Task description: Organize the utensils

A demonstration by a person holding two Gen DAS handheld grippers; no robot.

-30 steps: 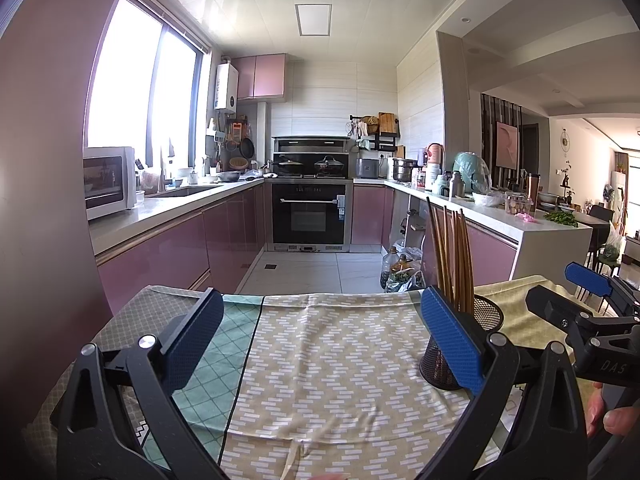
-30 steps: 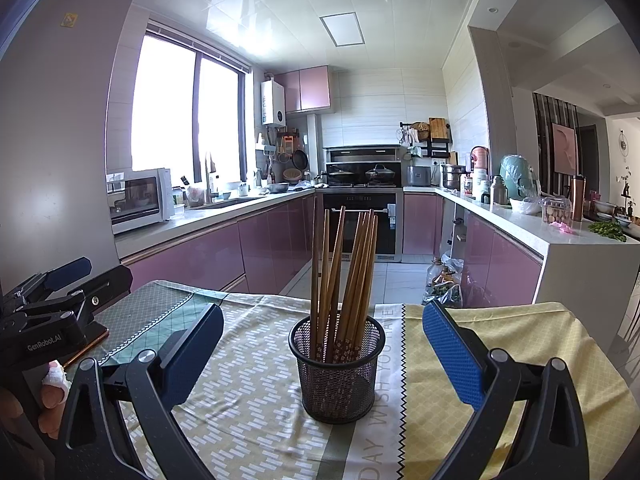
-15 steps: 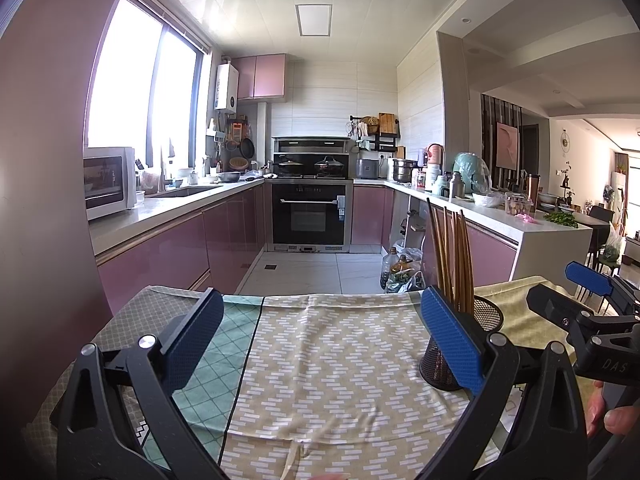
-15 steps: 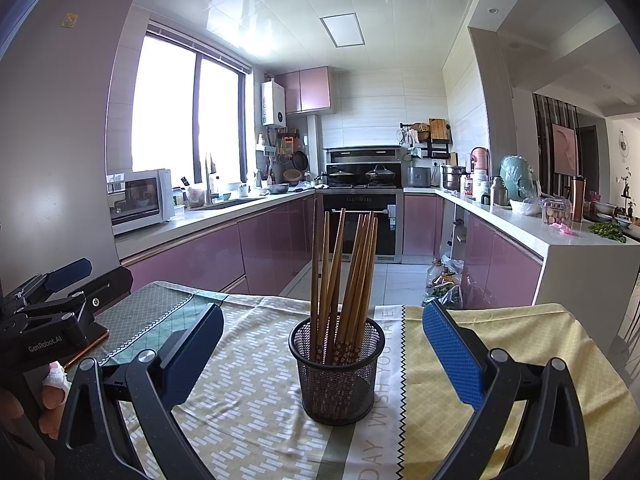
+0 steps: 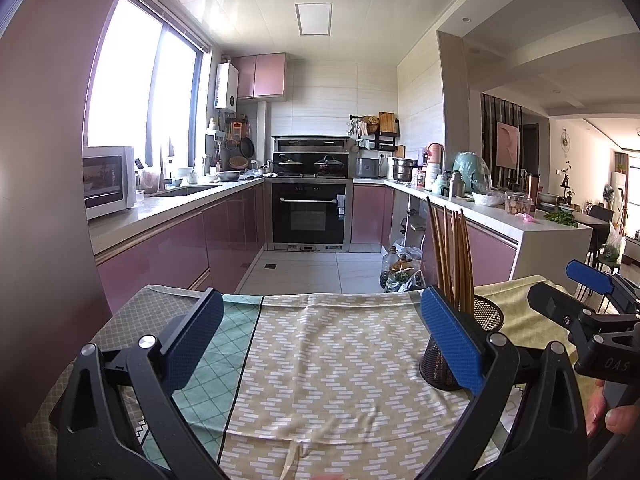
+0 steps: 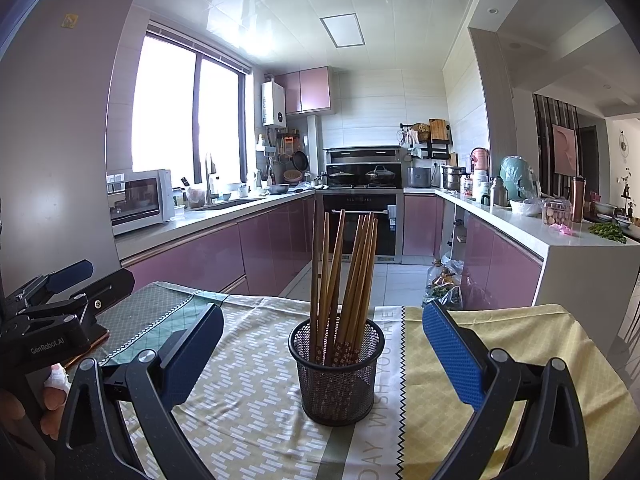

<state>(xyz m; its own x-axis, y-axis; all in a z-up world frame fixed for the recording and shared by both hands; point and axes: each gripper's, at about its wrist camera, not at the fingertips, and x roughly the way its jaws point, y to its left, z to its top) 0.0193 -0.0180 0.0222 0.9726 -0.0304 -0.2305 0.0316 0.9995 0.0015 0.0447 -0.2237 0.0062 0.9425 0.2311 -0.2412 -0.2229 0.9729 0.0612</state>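
Note:
A black mesh cup (image 6: 337,372) stands upright on the cloth-covered table, holding several brown wooden chopsticks (image 6: 347,276) that lean a little apart. My right gripper (image 6: 322,344) is open, its blue pads on either side of the cup and short of it, touching nothing. In the left wrist view the same cup (image 5: 486,316) with the chopsticks (image 5: 450,256) sits at the right, partly behind a blue pad. My left gripper (image 5: 320,338) is open over bare cloth with nothing between its fingers.
The table (image 5: 328,364) is covered with patterned cloths in tan, green and yellow. Beyond its far edge lie the kitchen floor, pink cabinets and an oven (image 5: 310,216). A white counter (image 6: 560,240) runs along the right. A hand (image 5: 616,416) holds each gripper.

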